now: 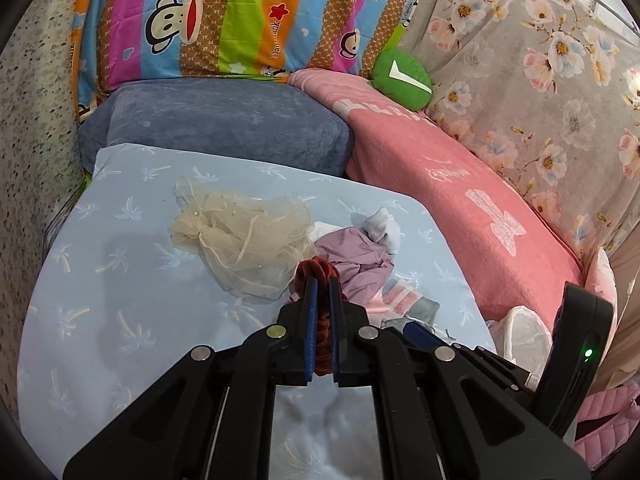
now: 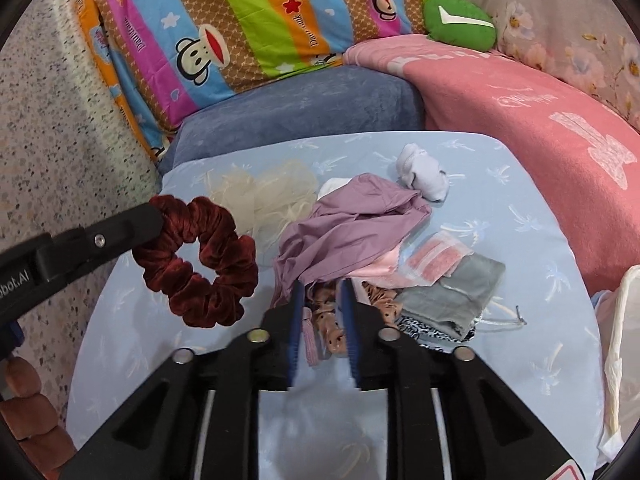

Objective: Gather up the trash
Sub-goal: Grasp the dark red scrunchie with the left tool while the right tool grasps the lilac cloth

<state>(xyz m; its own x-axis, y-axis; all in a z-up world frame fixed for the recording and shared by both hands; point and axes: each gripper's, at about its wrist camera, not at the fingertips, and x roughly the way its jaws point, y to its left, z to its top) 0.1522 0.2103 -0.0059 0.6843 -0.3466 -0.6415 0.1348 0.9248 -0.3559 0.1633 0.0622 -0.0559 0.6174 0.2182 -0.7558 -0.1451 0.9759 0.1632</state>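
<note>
Two grippers work above a light blue pad strewn with small soft items.
Left gripper (image 1: 323, 280) is clamped on a dark red scrunchie (image 2: 200, 260), lifted clear. Right gripper (image 2: 323, 292), jaws partly apart and empty, hovers over a spotted pink scrunchie (image 2: 332, 320) near the pad (image 2: 540, 320)'s near edge; next it must close on it.

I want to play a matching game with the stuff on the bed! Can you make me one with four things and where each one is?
Things:
1. red scrunchie
2. green cushion
3. white sock
4. cream netting

Places:
A. lying loose on the light blue sheet, left of the purple cloth
B. pinched in the left gripper, off the sheet
C. up at the back, on the pink blanket
D. on the sheet just behind the purple cloth

Pairs: 1-B, 2-C, 3-D, 4-A
</note>
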